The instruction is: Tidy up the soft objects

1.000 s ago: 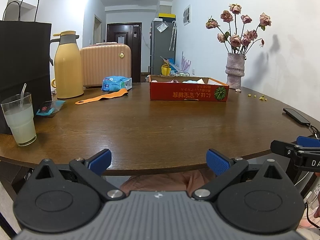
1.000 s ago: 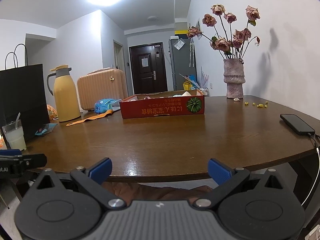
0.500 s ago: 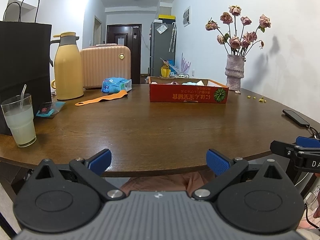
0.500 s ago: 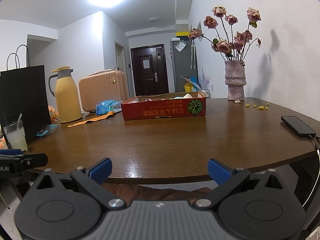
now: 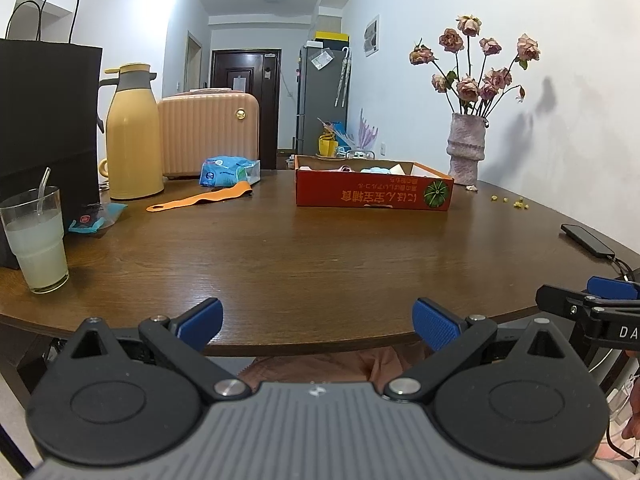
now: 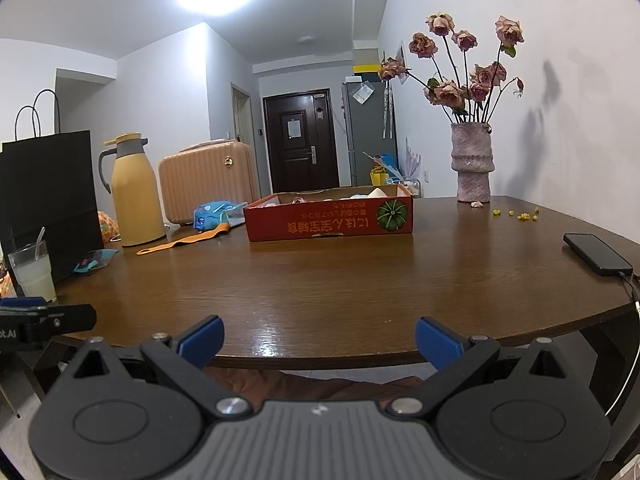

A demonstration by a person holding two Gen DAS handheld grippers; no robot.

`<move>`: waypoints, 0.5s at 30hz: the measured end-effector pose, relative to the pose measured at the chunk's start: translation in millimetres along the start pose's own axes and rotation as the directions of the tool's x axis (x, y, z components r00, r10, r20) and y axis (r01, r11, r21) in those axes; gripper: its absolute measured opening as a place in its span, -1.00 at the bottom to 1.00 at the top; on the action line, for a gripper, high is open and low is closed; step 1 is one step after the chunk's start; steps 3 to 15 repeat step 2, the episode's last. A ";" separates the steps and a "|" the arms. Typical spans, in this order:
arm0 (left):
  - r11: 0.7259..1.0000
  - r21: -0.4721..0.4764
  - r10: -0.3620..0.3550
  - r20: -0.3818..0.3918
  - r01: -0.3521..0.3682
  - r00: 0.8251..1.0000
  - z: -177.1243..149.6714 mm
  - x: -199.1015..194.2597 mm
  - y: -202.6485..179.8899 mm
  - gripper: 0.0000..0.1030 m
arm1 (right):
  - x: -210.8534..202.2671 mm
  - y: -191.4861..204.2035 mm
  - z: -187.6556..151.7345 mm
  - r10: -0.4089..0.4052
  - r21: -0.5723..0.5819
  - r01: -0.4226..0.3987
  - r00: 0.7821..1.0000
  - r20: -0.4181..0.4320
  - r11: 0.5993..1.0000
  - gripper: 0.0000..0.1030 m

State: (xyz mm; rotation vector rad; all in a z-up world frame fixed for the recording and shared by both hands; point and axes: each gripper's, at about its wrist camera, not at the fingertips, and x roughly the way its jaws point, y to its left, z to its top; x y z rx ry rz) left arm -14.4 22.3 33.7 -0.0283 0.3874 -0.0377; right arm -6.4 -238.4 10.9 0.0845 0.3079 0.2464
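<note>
both the left gripper (image 5: 318, 322) and right gripper (image 6: 319, 340) hang spread and empty at the near edge of the round brown wooden table (image 5: 320, 252). the soft pieces lie in the shallow red cardboard box (image 6: 330, 220), well beyond; i'd reach in level, over its near wall.

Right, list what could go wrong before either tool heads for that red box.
1. The glass of pale drink stands near the table edge on the left tool's side; a wide swing could tip it.
2. The phone lies cabled by the right rim, in the right tool's likely path.
3. The red box looks light, so it may slide when things are pressed in.
</note>
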 end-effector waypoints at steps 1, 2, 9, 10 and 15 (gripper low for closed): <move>1.000 0.002 0.002 0.005 -0.002 1.000 0.0 -0.2 0.1 1.00 | -0.1 0.0 0.3 0.000 -0.001 0.000 1.000 0.002 1.000 0.99; 1.000 0.004 0.001 0.009 -0.001 1.000 0.1 -0.6 0.1 1.00 | -0.4 0.1 0.4 0.000 0.000 0.000 1.000 0.005 1.000 0.99; 1.000 0.004 0.001 0.009 -0.001 1.000 0.1 -0.6 0.1 1.00 | -0.4 0.1 0.4 0.000 0.000 0.000 1.000 0.005 1.000 0.99; 1.000 0.004 0.001 0.009 -0.001 1.000 0.1 -0.6 0.1 1.00 | -0.4 0.1 0.4 0.000 0.000 0.000 1.000 0.005 1.000 0.99; 1.000 0.004 0.001 0.009 -0.001 1.000 0.1 -0.6 0.1 1.00 | -0.4 0.1 0.4 0.000 0.000 0.000 1.000 0.005 1.000 0.99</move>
